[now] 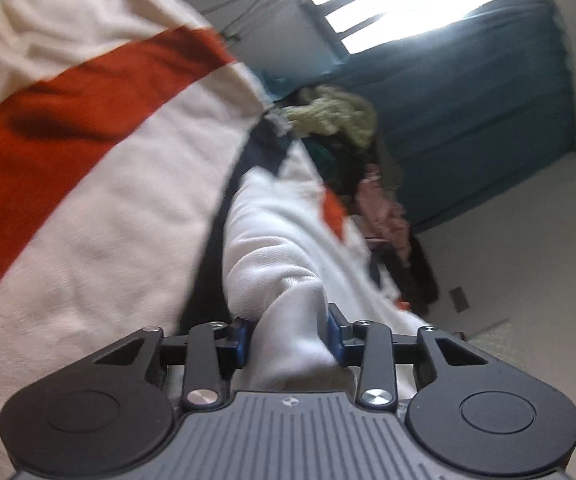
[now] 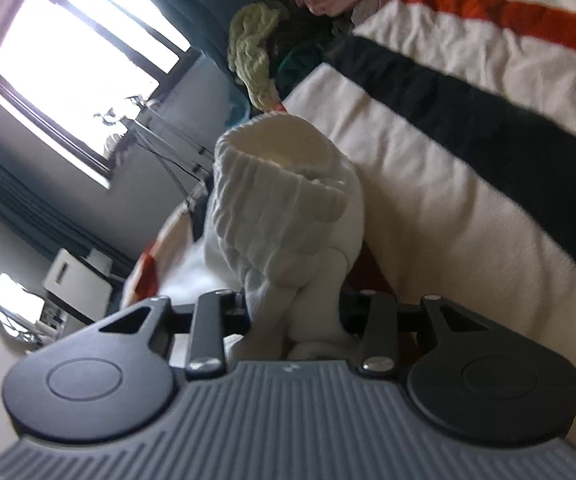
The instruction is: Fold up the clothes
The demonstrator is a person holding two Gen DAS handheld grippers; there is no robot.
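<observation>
Both grippers pinch white knitwear over the bed point(image 2: 468, 168), which wears a blanket striped cream, orange and black. The left gripper point(image 1: 288, 340) has its jaws pressed onto a white sock point(image 1: 272, 240) whose long axis runs straight away from the jaws toward the clothes pile point(image 1: 344, 120) at the far end. The right gripper point(image 2: 294, 312) has its jaws squeezed on a bunched sock end, the ribbed cuff point(image 2: 280, 160) standing open above and ahead of them. Whether both hold one sock I cannot tell; judging by this, neither hand is nearer
</observation>
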